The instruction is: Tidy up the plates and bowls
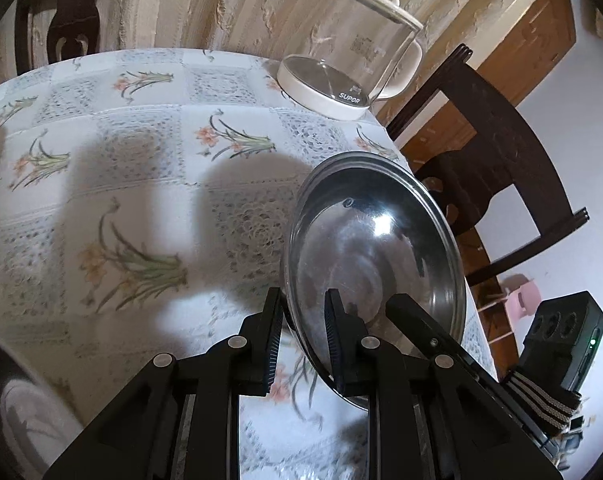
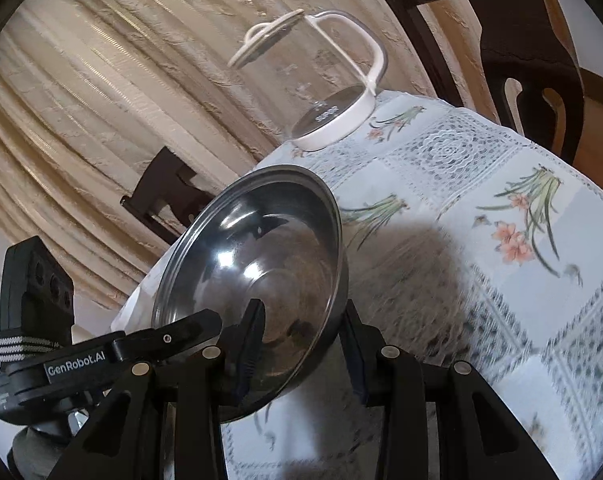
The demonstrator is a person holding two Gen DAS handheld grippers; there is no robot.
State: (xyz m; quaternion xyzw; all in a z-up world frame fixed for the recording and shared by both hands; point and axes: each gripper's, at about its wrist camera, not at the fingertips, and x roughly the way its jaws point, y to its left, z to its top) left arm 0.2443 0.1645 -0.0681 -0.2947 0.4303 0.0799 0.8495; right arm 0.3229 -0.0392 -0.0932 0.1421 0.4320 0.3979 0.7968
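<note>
A shiny steel bowl (image 1: 375,248) is held tilted over the table's edge, its hollow side facing the camera. My left gripper (image 1: 301,312) is shut on its near rim, one finger inside the bowl and one behind it. The right wrist view shows the same bowl (image 2: 261,252) with my right gripper (image 2: 303,320) shut on the rim the same way. Each view also shows the other gripper's finger reaching the rim: the right one (image 1: 413,316) and the left one (image 2: 197,320).
The table carries a floral lace cloth (image 1: 141,160). A glass kettle with a white base (image 1: 341,80) (image 2: 333,116) stands at the far edge. Dark wooden chairs (image 1: 501,184) (image 2: 521,40) flank the table. A blurred dark-and-white object (image 1: 17,408) lies at the lower left.
</note>
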